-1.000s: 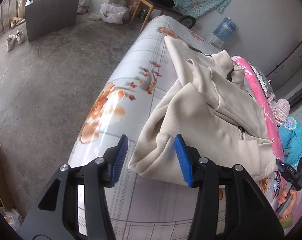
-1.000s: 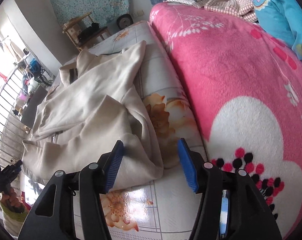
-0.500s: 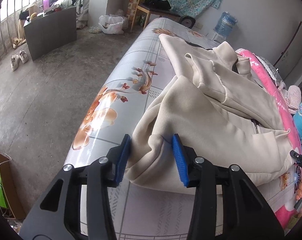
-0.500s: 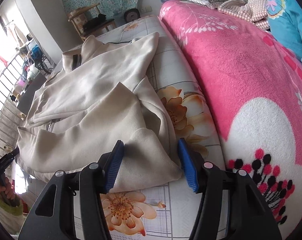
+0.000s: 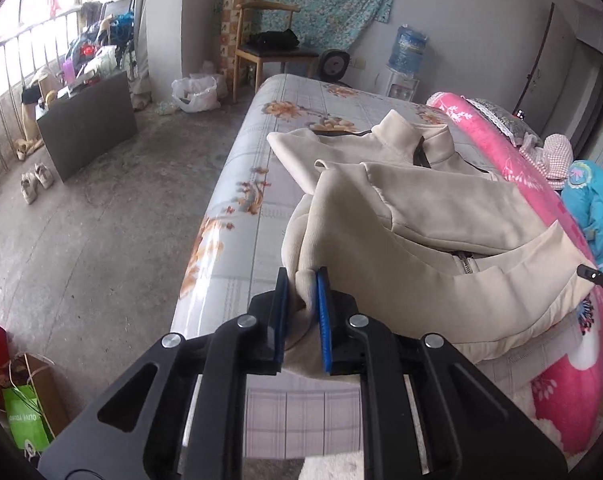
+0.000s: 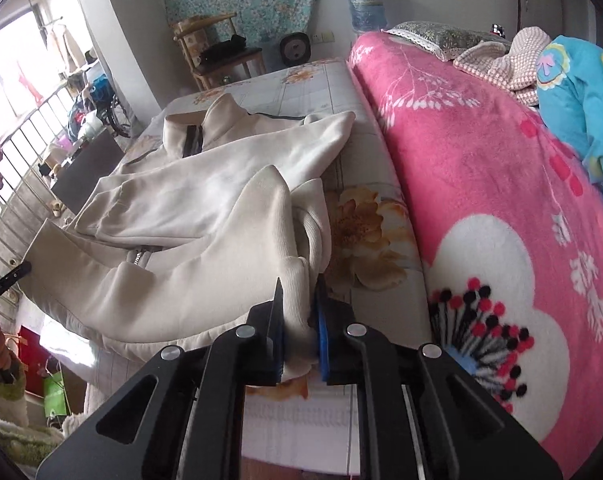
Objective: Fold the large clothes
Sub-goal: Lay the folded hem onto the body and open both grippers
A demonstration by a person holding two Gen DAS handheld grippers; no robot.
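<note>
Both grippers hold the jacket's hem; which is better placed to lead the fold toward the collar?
Neither clearly: left gripper and right gripper are each shut on a hem corner of the beige jacket, so both should probably lift together.

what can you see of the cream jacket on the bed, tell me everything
The cream jacket looks like soft fleece, with a stand-up collar, dark zipper trim and a metal zipper pull. It lies on the floral mattress cover beside the pink blanket, both sleeves folded across its front. Its ribbed hem is lifted at two corners, one pinched in the left claw, the other in the right claw.
</note>
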